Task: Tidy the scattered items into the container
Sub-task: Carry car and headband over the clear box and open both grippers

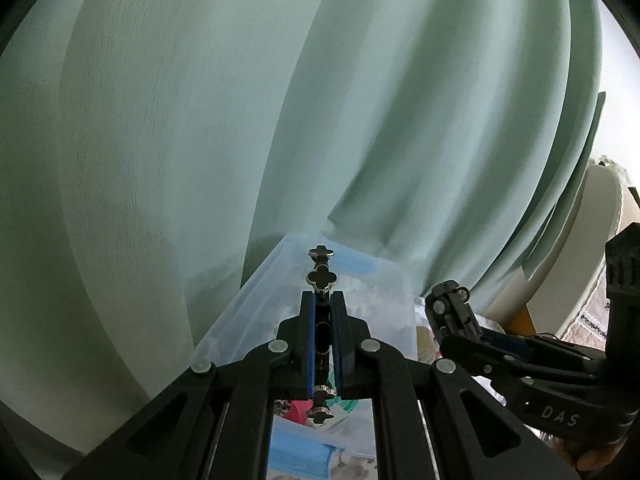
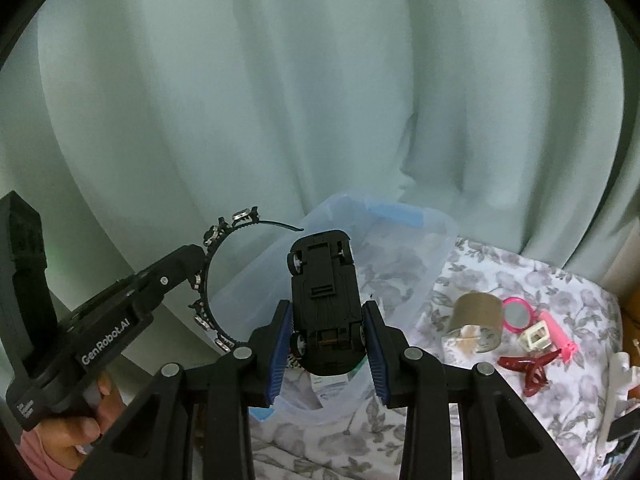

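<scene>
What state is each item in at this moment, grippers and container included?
Left gripper: shut on the headband.
Headband: held up in the air, edge-on between the fingers.
Right gripper: shut on the toy car.
Toy car: held underside toward the camera, above the bin.
Clear plastic bin: open, no lid on it.
Tape roll: lying on the floral cloth.
Red hair claw: lying on the cloth.

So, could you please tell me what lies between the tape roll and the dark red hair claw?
In the right wrist view, only bare floral cloth lies between the tape roll and the dark red hair claw; the pink mirror sits just behind that gap.
</scene>
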`<state>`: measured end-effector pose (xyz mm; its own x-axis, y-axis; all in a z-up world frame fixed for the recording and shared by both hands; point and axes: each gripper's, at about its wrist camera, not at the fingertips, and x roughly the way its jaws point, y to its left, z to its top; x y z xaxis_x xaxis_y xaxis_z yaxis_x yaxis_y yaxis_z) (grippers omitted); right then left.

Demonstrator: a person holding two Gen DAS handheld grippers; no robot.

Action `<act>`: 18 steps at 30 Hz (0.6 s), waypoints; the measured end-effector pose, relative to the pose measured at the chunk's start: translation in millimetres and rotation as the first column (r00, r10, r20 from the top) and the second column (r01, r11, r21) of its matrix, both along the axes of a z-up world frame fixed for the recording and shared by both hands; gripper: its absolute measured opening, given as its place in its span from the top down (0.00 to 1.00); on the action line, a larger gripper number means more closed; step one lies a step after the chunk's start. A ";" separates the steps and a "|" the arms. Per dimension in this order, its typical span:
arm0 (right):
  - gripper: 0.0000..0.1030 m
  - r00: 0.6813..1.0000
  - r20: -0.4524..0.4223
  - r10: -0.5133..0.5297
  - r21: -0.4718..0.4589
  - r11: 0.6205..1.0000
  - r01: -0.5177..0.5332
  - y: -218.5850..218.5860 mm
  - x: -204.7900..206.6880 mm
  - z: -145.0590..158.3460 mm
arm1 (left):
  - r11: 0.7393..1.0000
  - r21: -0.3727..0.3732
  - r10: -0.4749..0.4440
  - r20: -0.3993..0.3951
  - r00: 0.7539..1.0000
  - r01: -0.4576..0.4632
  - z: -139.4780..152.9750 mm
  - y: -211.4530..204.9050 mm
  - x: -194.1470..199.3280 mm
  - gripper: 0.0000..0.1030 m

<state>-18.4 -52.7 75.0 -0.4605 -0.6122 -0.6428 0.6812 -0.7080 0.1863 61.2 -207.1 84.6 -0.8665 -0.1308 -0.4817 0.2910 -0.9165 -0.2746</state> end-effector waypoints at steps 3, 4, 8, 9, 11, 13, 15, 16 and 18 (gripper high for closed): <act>0.63 1.000 0.006 0.001 0.016 1.000 -0.001 -7.3 -2.4 -5.7 | 1.000 0.011 -0.001 0.011 1.000 0.001 -4.6 -6.7 -5.2 0.94; 0.63 1.000 0.002 -0.002 0.024 1.000 0.002 -9.5 -3.1 -6.7 | 1.000 0.014 -0.003 0.015 1.000 0.002 -5.5 -8.8 -6.1 0.94; 0.61 1.000 -0.005 -0.002 0.050 0.999 0.002 -14.8 -6.0 -11.1 | 0.999 0.031 -0.016 0.032 0.999 0.015 -10.4 -15.5 -11.5 0.93; 0.58 1.000 -0.006 -0.004 0.053 0.999 0.004 -16.7 -5.8 -11.0 | 0.999 0.033 -0.022 0.032 0.999 0.021 -11.1 -16.2 -12.1 0.92; 0.53 1.000 -0.002 -0.013 0.057 0.998 0.013 -16.2 -7.8 -13.9 | 0.999 0.024 -0.025 0.032 0.999 0.024 -9.1 -13.2 -9.3 0.83; 0.53 1.000 0.008 -0.020 0.056 0.998 0.020 -14.0 -11.0 -16.6 | 1.000 0.019 -0.021 0.033 0.999 0.021 -10.4 -11.0 -7.8 0.66; 0.53 0.999 0.017 -0.028 0.054 0.998 0.028 -10.8 -14.3 -19.3 | 1.000 0.014 -0.017 0.033 0.999 0.017 -11.7 -8.8 -6.2 0.58; 0.53 0.999 0.021 -0.033 0.052 0.998 0.032 -9.3 -15.1 -20.0 | 1.000 0.016 -0.019 0.034 0.999 0.018 -11.4 -10.4 -5.4 0.58; 0.53 0.999 0.026 -0.043 0.050 0.998 0.042 -6.1 -16.0 -20.4 | 1.000 0.014 -0.022 0.041 0.999 0.022 -14.6 -5.2 -5.0 0.57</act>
